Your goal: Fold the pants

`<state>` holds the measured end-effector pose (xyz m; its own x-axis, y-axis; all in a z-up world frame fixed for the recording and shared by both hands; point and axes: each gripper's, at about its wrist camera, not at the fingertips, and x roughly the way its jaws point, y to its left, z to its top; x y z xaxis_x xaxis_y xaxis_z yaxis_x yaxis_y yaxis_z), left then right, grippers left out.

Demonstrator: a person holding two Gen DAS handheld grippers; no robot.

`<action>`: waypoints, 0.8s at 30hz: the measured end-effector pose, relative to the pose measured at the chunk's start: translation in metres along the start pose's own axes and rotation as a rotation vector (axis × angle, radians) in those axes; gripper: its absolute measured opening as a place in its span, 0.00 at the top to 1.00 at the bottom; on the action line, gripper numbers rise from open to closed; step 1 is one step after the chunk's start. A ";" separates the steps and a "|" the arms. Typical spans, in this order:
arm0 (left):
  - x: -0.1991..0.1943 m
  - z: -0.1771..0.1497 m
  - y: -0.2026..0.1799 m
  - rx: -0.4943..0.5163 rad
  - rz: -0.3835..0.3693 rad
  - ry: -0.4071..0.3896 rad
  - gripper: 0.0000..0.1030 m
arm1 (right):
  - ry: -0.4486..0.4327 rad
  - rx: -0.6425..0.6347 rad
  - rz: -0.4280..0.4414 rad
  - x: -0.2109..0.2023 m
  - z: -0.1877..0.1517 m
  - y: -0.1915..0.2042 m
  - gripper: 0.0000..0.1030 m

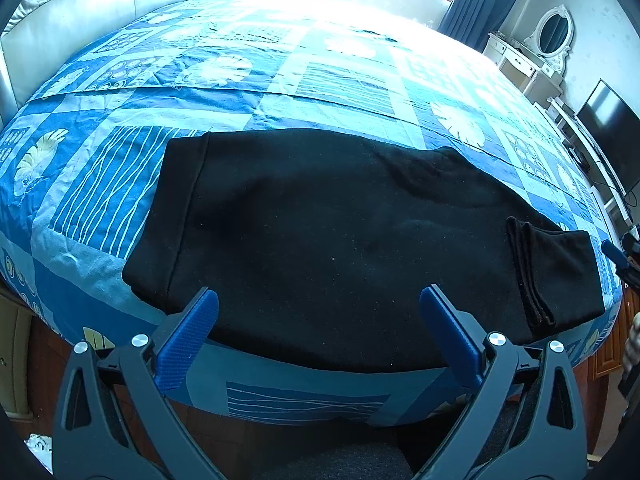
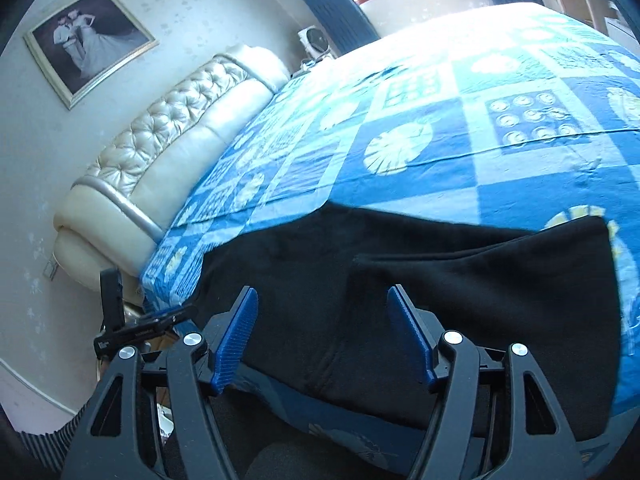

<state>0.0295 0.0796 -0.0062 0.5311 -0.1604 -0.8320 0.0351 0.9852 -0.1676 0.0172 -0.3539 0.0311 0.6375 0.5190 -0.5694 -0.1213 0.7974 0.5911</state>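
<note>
Left wrist view looks down over black pants (image 1: 340,232) spread flat across the near edge of a bed (image 1: 280,80) covered in a blue patchwork sheet. The waistband end lies to the left in this view, and at the right end a folded-over part shows 2 stacked hem edges. The left gripper (image 1: 320,304) hangs above the near edge of the pants with its 2 blue-padded fingers (image 1: 192,336) spread wide apart, nothing between them and no pad touching the cloth. At the far right edge of this view a small part of the right gripper (image 1: 618,258) shows beside the bed. Seen from the right wrist view, the right gripper (image 2: 324,300) sits over the pants (image 2: 460,300) near the bed's edge, its jaws parted with only open air between the pads and no cloth pinched. A padded cream headboard (image 2: 168,152) stands at the bed's left end below a framed picture (image 2: 90,42) on the wall.
</note>
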 end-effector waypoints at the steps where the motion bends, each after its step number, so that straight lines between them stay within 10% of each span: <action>1: 0.000 0.000 -0.001 0.000 -0.002 0.000 0.02 | -0.030 0.061 -0.014 -0.013 0.007 -0.026 0.35; 9: 0.001 -0.002 -0.009 0.010 -0.011 0.005 0.02 | -0.009 0.591 0.092 -0.003 -0.016 -0.195 0.35; 12: 0.003 -0.004 -0.013 0.022 -0.012 0.013 0.02 | -0.018 0.604 0.161 0.008 -0.017 -0.197 0.42; 16: 0.008 -0.007 -0.017 0.036 -0.012 0.029 0.02 | 0.003 0.596 0.110 0.024 -0.019 -0.192 0.78; 24: 0.014 -0.011 -0.017 0.048 -0.012 0.044 0.02 | -0.035 0.621 0.095 0.022 -0.027 -0.187 0.75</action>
<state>0.0266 0.0598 -0.0209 0.4927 -0.1735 -0.8527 0.0822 0.9848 -0.1529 0.0335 -0.4830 -0.1071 0.6712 0.5604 -0.4851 0.2789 0.4154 0.8658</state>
